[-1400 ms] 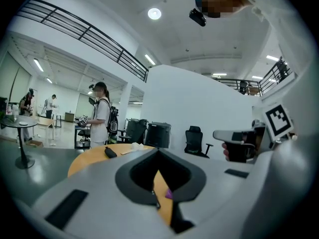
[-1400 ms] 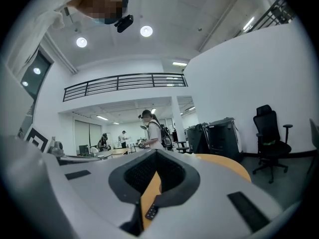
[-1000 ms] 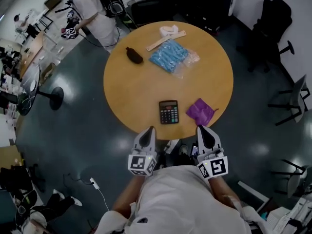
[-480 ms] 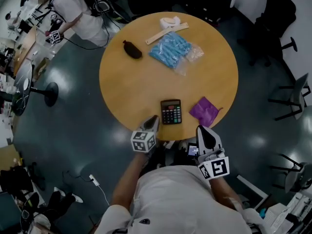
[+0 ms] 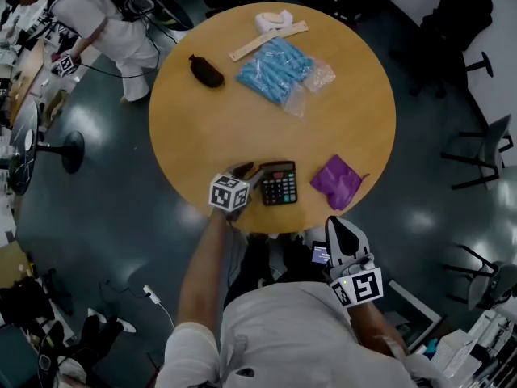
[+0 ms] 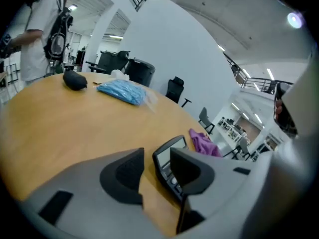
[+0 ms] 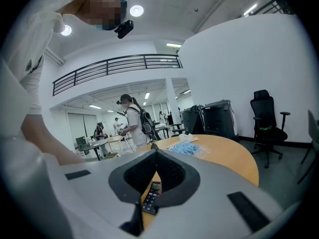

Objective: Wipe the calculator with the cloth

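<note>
A black calculator (image 5: 279, 183) lies near the front edge of the round wooden table (image 5: 202, 136). A crumpled purple cloth (image 5: 335, 181) rests just to its right. My left gripper (image 5: 251, 170) is low over the table at the calculator's left edge. Its jaws are opening, and the pads touch nothing. In the left gripper view the calculator (image 6: 166, 155) shows in the gap of the left gripper (image 6: 157, 153), with the cloth (image 6: 202, 142) beyond. My right gripper (image 5: 338, 224) hangs shut and empty off the table's front edge. Beneath the right gripper (image 7: 155, 152) a strip of calculator (image 7: 149, 199) shows.
At the table's far side lie a black pouch (image 5: 207, 71), a blue plastic bag (image 5: 277, 68), a wooden strip (image 5: 268, 40) and a white item (image 5: 274, 20). A person (image 5: 97, 14) stands at the far left. Office chairs (image 5: 452, 14) stand on the right.
My left gripper has come forward and down from in front of my body to the calculator's left edge, and its jaws have opened. The right gripper has sunk a little.
</note>
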`<state>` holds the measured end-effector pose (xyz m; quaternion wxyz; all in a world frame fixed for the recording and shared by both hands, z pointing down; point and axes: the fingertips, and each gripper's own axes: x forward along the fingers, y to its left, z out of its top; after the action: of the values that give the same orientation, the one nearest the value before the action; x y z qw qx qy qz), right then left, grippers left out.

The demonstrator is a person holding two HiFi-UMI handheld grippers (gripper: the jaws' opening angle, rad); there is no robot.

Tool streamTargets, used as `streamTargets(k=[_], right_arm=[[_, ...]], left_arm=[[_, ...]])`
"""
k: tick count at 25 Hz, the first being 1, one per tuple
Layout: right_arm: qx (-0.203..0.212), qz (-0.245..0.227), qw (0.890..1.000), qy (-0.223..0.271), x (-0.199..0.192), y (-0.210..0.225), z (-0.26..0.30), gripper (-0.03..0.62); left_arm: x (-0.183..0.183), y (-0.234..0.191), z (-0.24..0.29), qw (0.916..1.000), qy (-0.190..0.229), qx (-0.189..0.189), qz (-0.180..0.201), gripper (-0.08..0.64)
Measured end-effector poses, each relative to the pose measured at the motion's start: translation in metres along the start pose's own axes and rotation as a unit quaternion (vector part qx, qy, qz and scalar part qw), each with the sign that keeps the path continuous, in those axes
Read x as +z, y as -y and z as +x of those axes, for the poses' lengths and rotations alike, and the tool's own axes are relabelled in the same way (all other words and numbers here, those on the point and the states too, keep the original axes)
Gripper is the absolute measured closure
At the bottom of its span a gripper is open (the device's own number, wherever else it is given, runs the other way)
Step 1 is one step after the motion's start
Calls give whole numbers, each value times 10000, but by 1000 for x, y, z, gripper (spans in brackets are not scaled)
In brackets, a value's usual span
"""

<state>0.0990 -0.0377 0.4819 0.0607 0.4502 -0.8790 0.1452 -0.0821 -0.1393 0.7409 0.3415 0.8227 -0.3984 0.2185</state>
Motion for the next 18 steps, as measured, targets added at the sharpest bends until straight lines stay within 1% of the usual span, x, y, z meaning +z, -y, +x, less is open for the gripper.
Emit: streamTargets(k=[3, 5, 9, 11, 14, 18], right_arm=[[-28, 8, 10000, -86, -6, 3, -2, 577], [-55, 4, 9999, -123, -7, 6, -2, 577], [-105, 28, 9998, -161, -8, 9, -1, 577], [-115, 59, 9997, -187, -9, 10, -1, 577], [-107, 100, 9997, -204, -11, 10, 1, 577], [-119, 109, 9997, -193, -10, 12, 4, 577]], left_arm=[[-9, 3, 16, 9978, -486, -208, 410, 407], [-12, 2, 24, 9959, -690, -249, 530, 402], [-8, 3, 30, 9945, -752, -417, 604, 399], [-8, 10, 34, 9921, -796, -621, 744, 399], [-12, 21, 40, 9868, -990, -1002, 799, 399], [-13, 24, 47, 9841, -1117, -1050, 899, 397]])
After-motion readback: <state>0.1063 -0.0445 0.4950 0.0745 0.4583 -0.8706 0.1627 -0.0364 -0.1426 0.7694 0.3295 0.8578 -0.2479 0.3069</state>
